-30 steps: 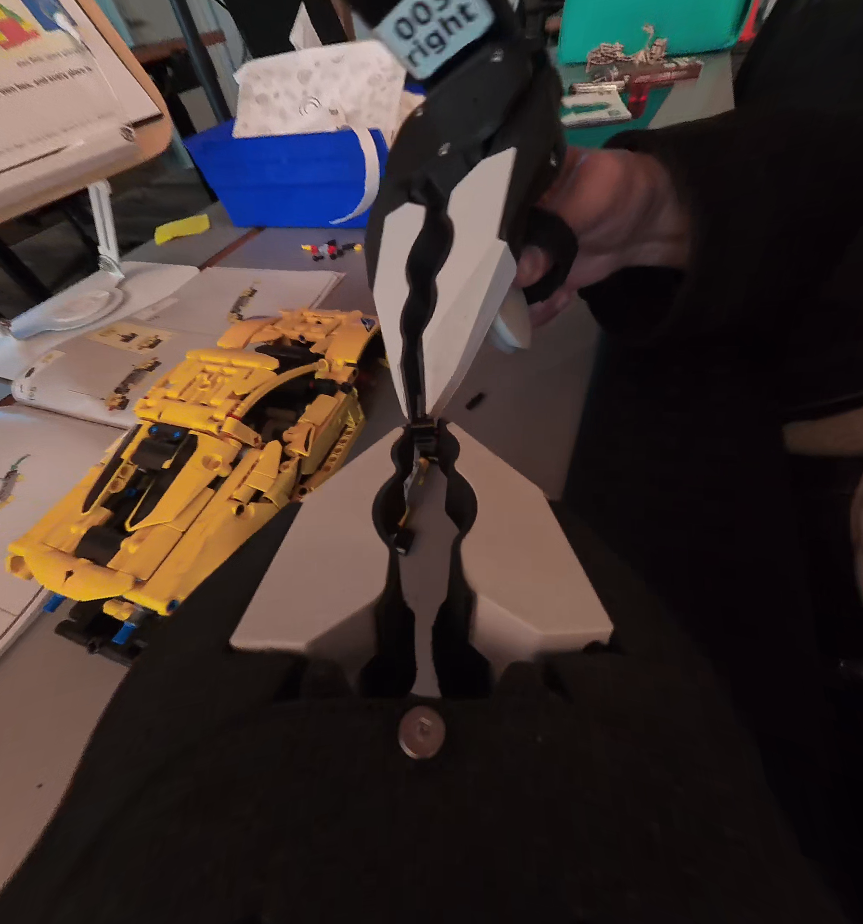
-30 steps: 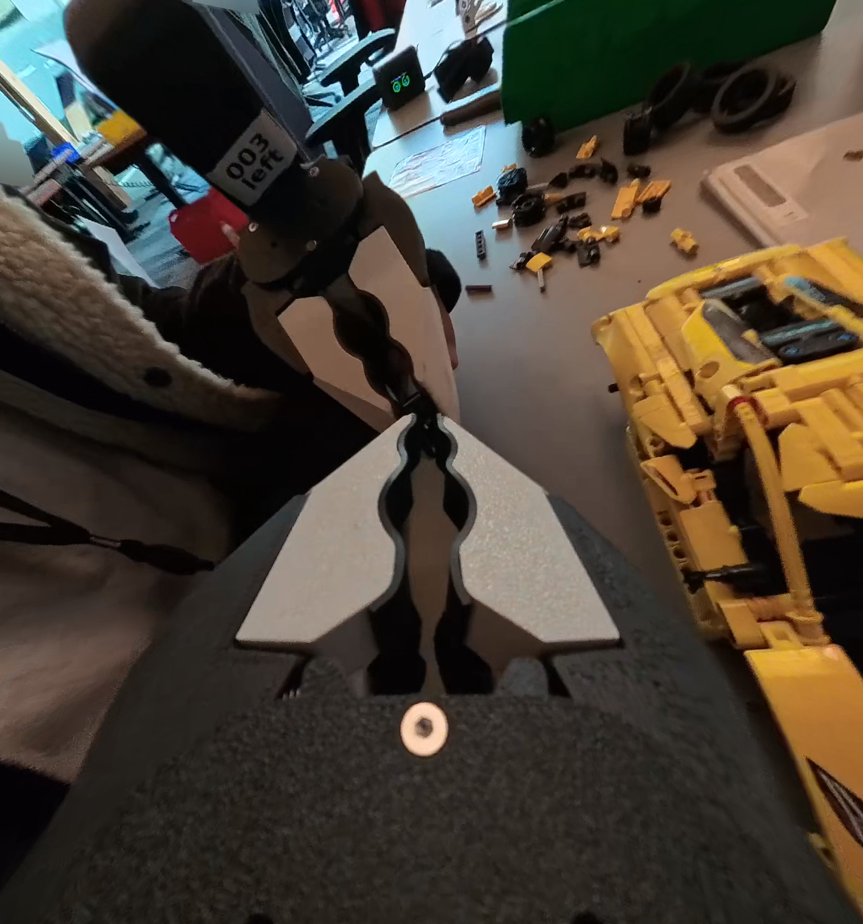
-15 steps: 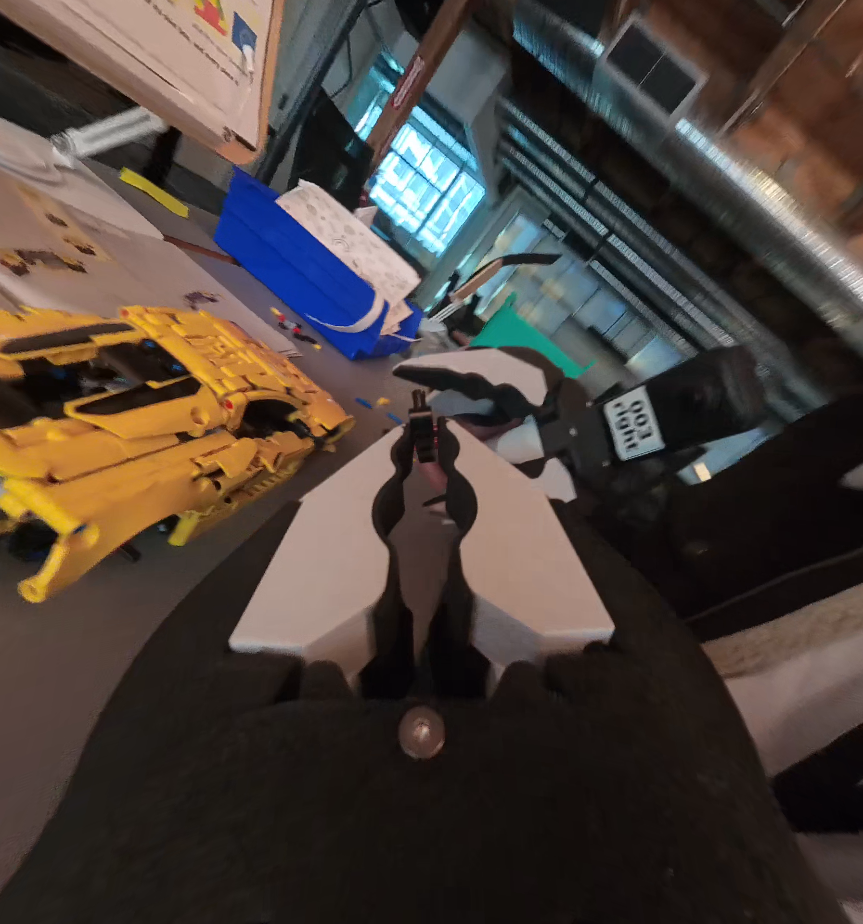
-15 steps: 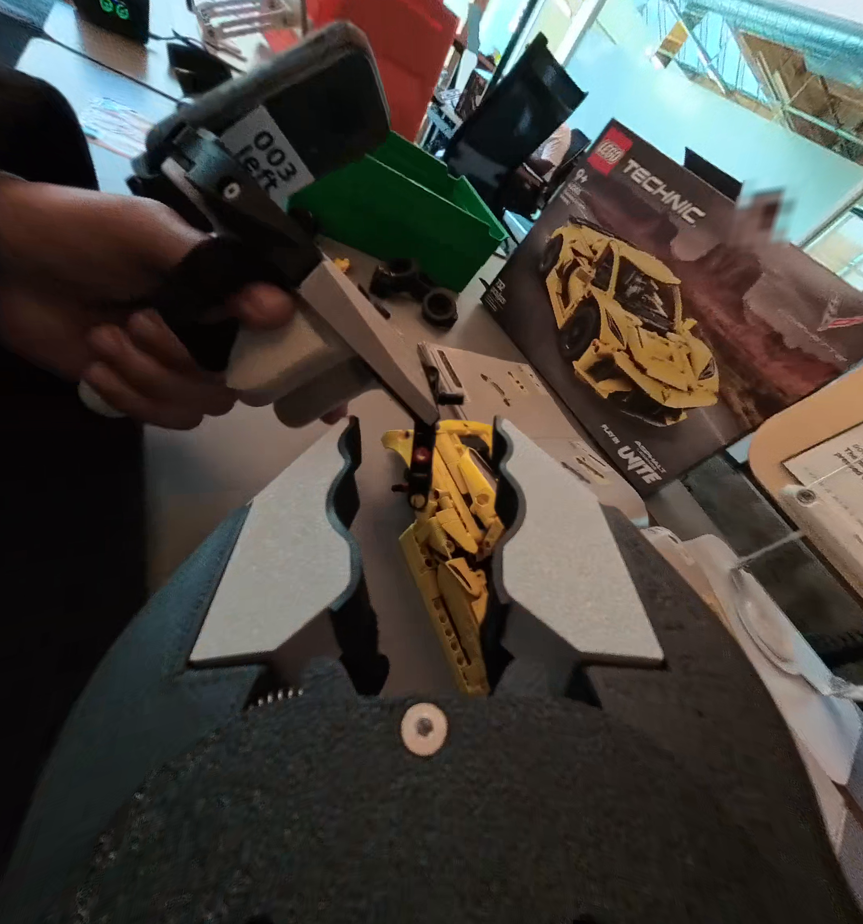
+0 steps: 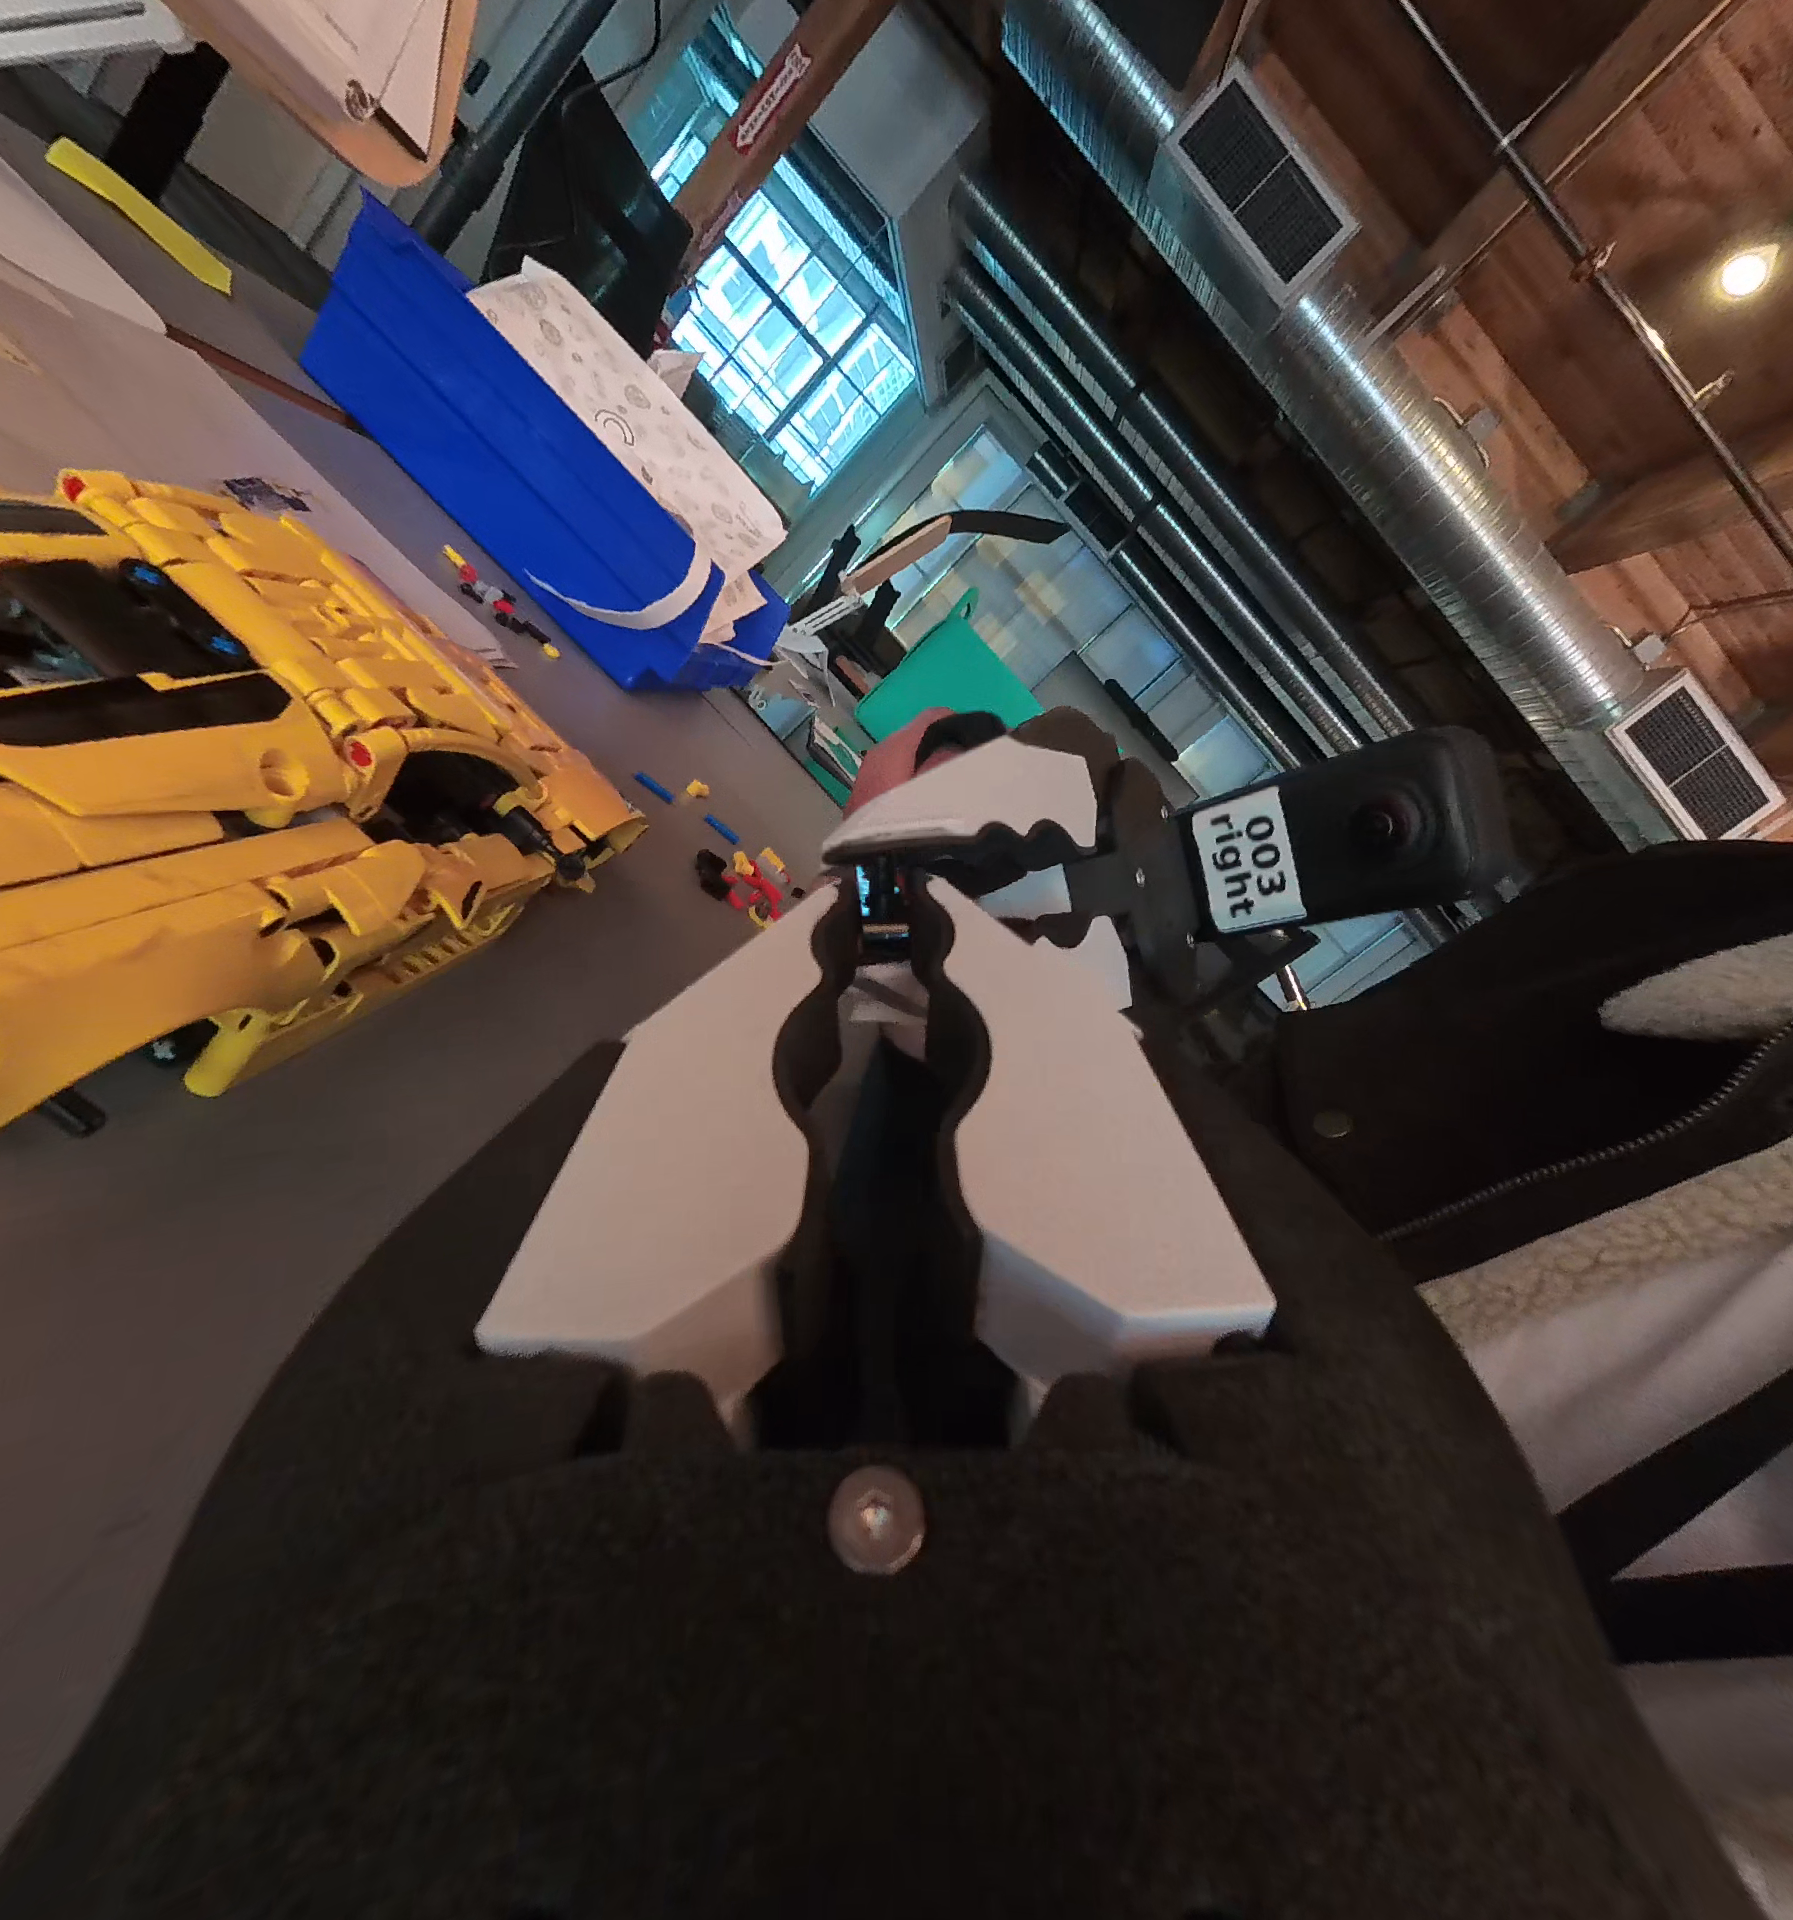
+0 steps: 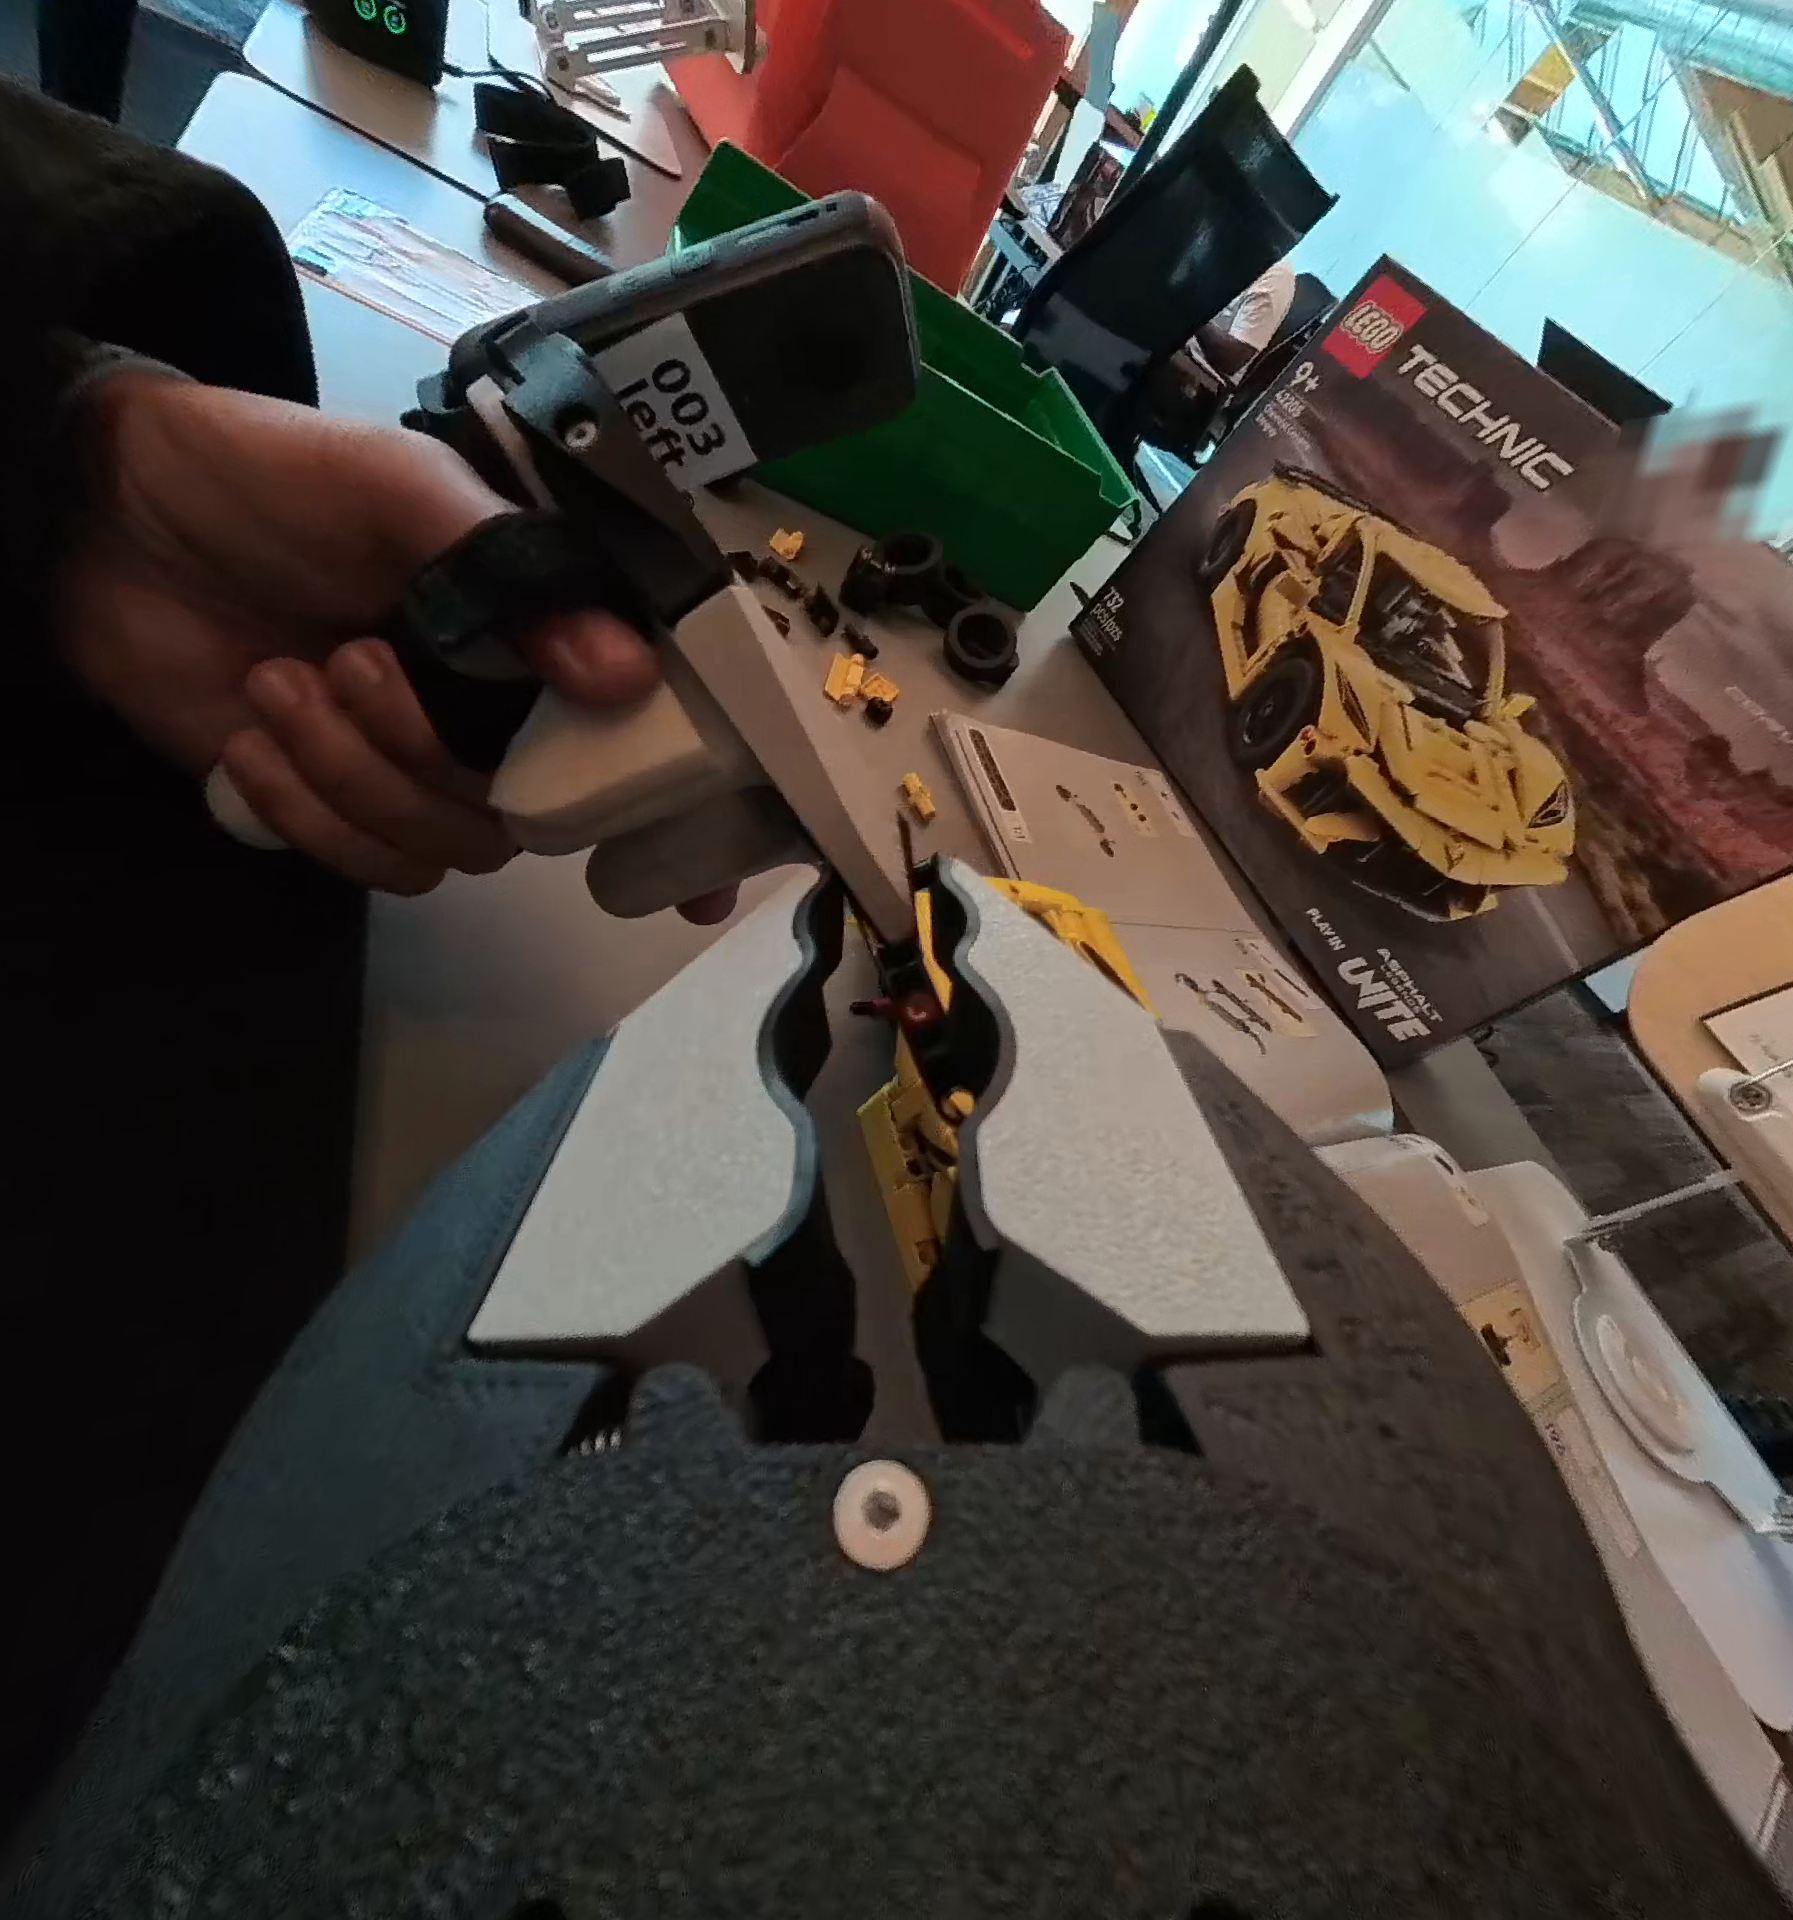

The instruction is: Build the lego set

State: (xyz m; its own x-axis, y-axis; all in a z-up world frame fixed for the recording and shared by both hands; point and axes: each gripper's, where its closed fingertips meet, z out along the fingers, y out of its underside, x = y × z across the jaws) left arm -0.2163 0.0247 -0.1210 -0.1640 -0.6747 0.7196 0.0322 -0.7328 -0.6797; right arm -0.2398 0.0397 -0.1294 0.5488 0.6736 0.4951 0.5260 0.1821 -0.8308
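Note:
My left gripper (image 5: 884,896) is shut on a small black piece (image 5: 884,914) with a red pin, held in the air off the table's near edge. My right gripper (image 6: 884,883) faces it tip to tip. Its jaws stand narrowly apart around the small black piece (image 6: 907,992) and the tip of the left gripper's finger (image 6: 788,748). In the left wrist view the right gripper (image 5: 871,862) comes in from the right, held by a hand. The yellow lego car (image 5: 196,790) lies on the grey table to the left. Part of the yellow lego car (image 6: 1068,925) shows behind my right fingers.
A blue bin (image 5: 476,416) and loose small pieces (image 5: 741,873) lie beyond the car. A green bin (image 6: 975,468), black tyres (image 6: 913,582), loose yellow pieces (image 6: 856,681), an instruction booklet (image 6: 1079,810) and the set's box (image 6: 1443,675) stand on the table. A magnifier stand (image 6: 1619,1371) is at right. My two grippers' fingertips are within a few centimetres of each other.
Both grippers have swung up and turned. The right gripper let go of the piece, opened wide, and has now narrowed around it again. The left gripper has stayed shut on the piece.

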